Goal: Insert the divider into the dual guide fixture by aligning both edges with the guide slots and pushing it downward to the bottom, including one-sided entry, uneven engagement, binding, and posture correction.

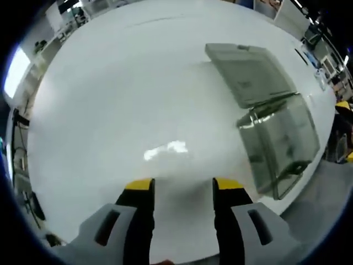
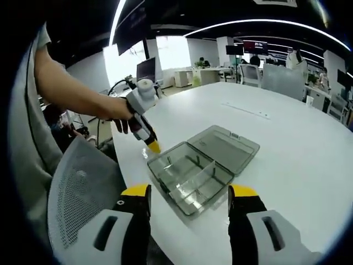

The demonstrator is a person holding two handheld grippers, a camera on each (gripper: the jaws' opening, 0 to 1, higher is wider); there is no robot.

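Divider box (image 2: 201, 168) clear plastic, lid open flat on white surface (image 2: 298, 138), my left gripper (image 2: 153, 146) beside its corner, my right gripper (image 2: 190, 200) hovering, both jaws open and empty

An open-plan office: a large white bench (image 2: 287, 138), rows of desks with monitors (image 2: 146, 69) and office chairs (image 2: 251, 73) behind, long curved ceiling light strips (image 2: 265, 25), and bright windows (image 2: 174, 52).

Box (image 2: 199, 165) w/ open lid (image 2: 223, 145) looking like clear, smoky-grey plastic, smooth, glossy. Table (image 1: 121, 110) showing a white, smooth top, throwing back light glare. Chair back (image 2: 83, 193) appearing as grey mesh fabric, matt. Gripper jaws looking matt black w/ yellow tips.
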